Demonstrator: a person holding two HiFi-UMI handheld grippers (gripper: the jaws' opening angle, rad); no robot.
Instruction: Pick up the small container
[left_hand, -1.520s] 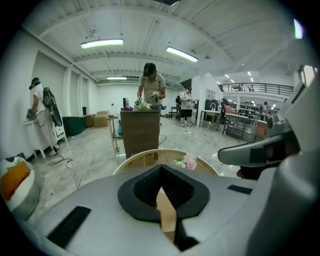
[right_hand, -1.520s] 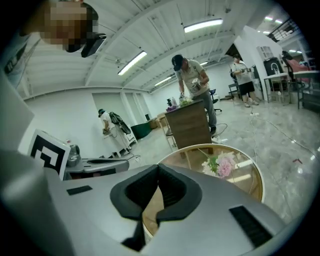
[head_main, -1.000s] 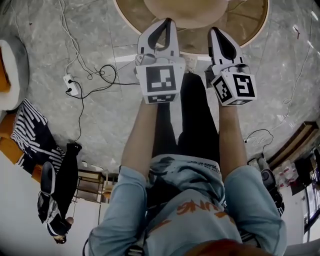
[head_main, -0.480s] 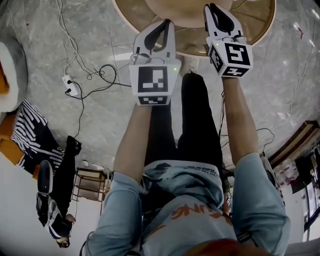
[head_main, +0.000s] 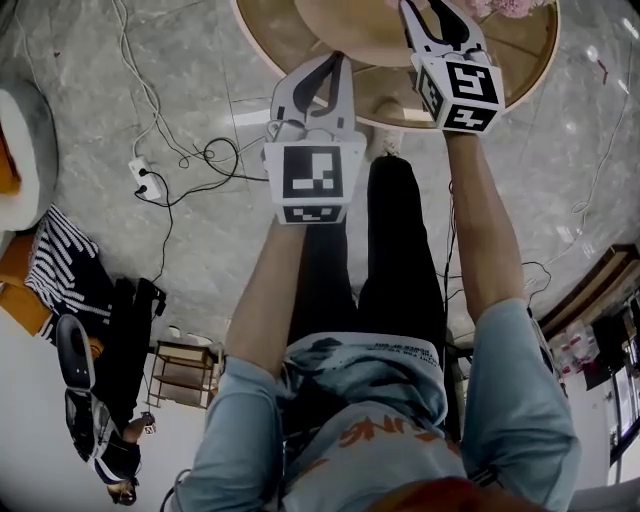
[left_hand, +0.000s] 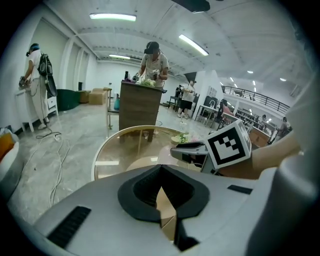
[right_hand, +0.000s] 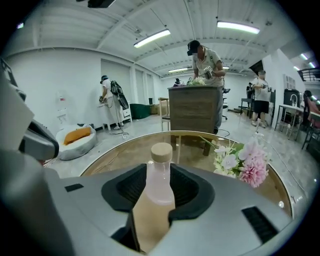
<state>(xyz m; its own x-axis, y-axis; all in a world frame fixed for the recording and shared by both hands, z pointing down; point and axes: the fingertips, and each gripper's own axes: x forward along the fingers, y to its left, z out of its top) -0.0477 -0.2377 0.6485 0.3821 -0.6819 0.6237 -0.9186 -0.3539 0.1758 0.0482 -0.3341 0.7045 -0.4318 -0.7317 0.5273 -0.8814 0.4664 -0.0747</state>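
A small pale-pink bottle (right_hand: 160, 189) with a tan cap stands on the round glass table (right_hand: 116, 152). My right gripper (right_hand: 159, 169) is out over the table with the bottle in the gap between its jaws. The jaws have just been opening, and the pads stand off the bottle's sides. In the head view the right gripper (head_main: 430, 12) reaches over the table's near edge (head_main: 272, 52) and the bottle is hidden. My left gripper (head_main: 337, 60) hangs back at the table's rim, jaws shut and empty, tips together (left_hand: 161, 175). The right gripper (left_hand: 192, 150) shows ahead of it on the right.
Pink and white flowers (right_hand: 242, 161) lie on the glass to the right of the bottle. Cables and a power strip (head_main: 145, 172) trail on the marble floor at left. A wooden counter (right_hand: 194, 114) with a person at it stands beyond the table.
The right gripper has moved up the picture from beside the left one to out over the table, and its jaws stand wider. The left gripper has only dipped slightly.
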